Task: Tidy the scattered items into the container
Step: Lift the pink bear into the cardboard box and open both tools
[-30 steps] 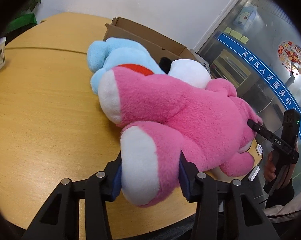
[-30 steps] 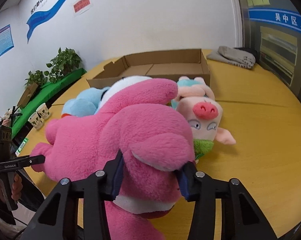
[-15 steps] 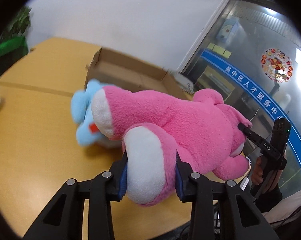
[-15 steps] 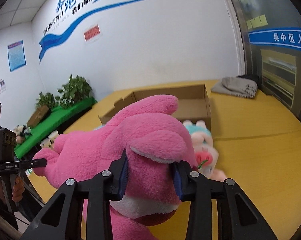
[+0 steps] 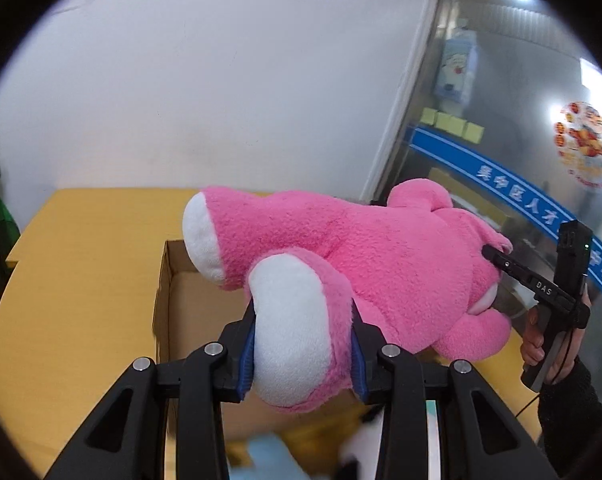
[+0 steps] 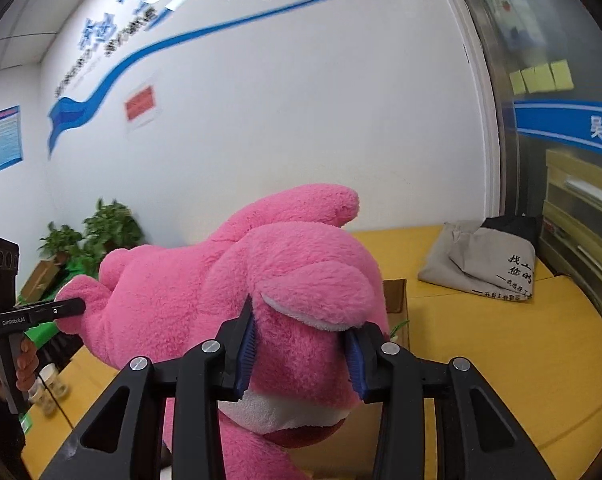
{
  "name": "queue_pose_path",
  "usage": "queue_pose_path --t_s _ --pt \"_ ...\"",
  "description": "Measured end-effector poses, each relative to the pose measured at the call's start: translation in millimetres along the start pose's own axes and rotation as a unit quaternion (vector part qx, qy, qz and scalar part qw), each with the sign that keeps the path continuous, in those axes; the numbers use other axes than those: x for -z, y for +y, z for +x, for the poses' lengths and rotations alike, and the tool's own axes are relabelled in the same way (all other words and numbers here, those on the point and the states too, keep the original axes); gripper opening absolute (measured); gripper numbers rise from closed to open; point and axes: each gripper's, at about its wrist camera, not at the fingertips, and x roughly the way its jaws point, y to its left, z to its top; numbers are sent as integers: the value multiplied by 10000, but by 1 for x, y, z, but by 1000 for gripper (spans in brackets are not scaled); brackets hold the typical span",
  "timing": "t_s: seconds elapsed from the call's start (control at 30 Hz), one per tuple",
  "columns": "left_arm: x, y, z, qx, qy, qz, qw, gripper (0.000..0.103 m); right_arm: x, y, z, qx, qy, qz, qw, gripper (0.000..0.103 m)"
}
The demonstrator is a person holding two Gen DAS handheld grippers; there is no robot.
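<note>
Clearly the left claw [image 5: 303, 354] is clamped on a white-soled foot of the pink plush bear [image 5: 365, 264], its blue pads sunk into the fur after a slight further squeeze. At the other end the right claw [image 6: 301, 350] is clamped on the bear's head, just under one ear, having also closed a little more. Between the two, the bear hangs lengthwise in the air above the open cardboard box [image 5: 169, 300], which stands on the yellow desk [image 5: 73, 280]. Blurred blue and white shapes at the bottom of the left view are perhaps other soft toys. Farther off on the desk lies a grey folded bag [image 6: 481, 264], and green plants [image 6: 101, 232] stand by the white wall.
</note>
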Motion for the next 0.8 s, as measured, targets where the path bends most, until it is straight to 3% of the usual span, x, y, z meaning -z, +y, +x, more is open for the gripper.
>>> queue_pose_path --t_s 0.2,0.37,0.5,0.6,0.67,0.8 --pt "-18 43 152 -167 878 -123 9959 36 8 -54 139 374 900 133 9951 42" --pt "6 53 227 -391 1533 -4 9874 36 37 -79 196 609 1690 68 9837 42" --pt "11 72 234 -411 1651 -347 9848 39 42 -91 195 454 1798 257 9823 45" --pt "17 78 231 -523 1751 -425 9822 47 42 -90 200 630 1911 200 9793 51" --pt "20 81 228 -560 1756 -428 9819 51 43 -88 199 788 1931 170 9779 68" --pt "16 83 188 -612 1436 -337 9872 52 36 -90 180 824 1797 267 9799 78"
